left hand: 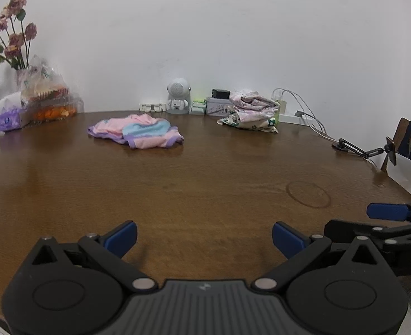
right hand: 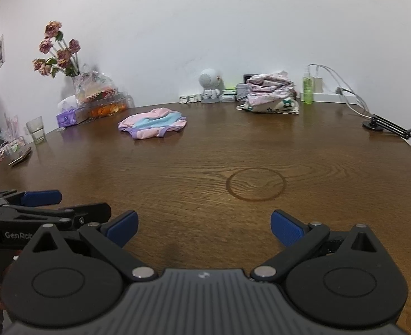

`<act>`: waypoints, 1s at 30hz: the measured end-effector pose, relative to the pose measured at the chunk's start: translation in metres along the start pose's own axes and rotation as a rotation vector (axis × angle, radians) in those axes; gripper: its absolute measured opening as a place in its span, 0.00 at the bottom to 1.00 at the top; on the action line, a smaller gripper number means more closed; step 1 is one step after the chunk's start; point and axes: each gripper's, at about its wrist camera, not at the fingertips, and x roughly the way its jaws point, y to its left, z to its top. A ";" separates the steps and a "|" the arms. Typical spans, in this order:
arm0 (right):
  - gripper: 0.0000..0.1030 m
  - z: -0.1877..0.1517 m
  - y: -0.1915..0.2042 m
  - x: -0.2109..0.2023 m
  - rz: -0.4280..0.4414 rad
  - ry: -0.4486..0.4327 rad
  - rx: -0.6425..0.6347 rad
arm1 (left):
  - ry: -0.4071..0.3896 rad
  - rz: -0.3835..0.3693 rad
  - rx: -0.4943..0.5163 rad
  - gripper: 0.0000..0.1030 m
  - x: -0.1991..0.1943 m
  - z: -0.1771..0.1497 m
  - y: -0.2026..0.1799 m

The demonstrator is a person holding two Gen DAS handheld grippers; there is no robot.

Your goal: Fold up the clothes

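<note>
Left wrist view: left gripper [left hand: 204, 237] low over brown worktop [left hand: 205, 173], blue fingers [left hand: 121, 237] spread wide, nothing between them. Pink/blue/purple garment [left hand: 137, 131] lies crumpled at approx 11 o'clock, far side of worktop, well apart from gripper. Stack of folded clothes [left hand: 251, 111] at 1 o'clock by wall. Right gripper's finger tip pokes in at 3 o'clock, just beside.

Right wrist view: right gripper [right hand: 204, 227] also low over bare wood, fingers [right hand: 287, 227] wide apart, empty. Garment [right hand: 153, 127] at 11 o'clock, folded stack [right hand: 269, 95] at 1 o'clock; glass [right hand: 37, 129] at 9 o'clock, clear of cloth.

Handling, judged: small thin knit, light, limp, will sag + bunch, not fragile. Prob. best pinched at purple hem/edge corners, one per gripper, then pulled flat before folding. No fold started on it yet.
</note>
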 end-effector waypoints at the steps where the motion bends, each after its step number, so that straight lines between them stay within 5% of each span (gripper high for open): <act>1: 1.00 0.005 0.001 0.002 0.009 -0.001 -0.006 | 0.002 0.004 0.002 1.00 0.002 0.005 0.003; 11: 1.00 0.094 0.019 0.046 0.102 0.018 -0.107 | 0.019 0.077 0.027 1.00 0.040 0.074 0.061; 20: 1.00 0.165 0.045 0.153 0.129 0.138 -0.216 | 0.065 0.105 0.059 0.98 0.118 0.151 0.123; 24: 0.99 0.177 0.059 0.221 0.110 0.205 -0.263 | 0.135 0.099 0.020 0.82 0.175 0.175 0.145; 30: 0.79 0.177 0.069 0.294 0.086 0.280 -0.262 | 0.272 0.038 -0.087 0.63 0.250 0.186 0.170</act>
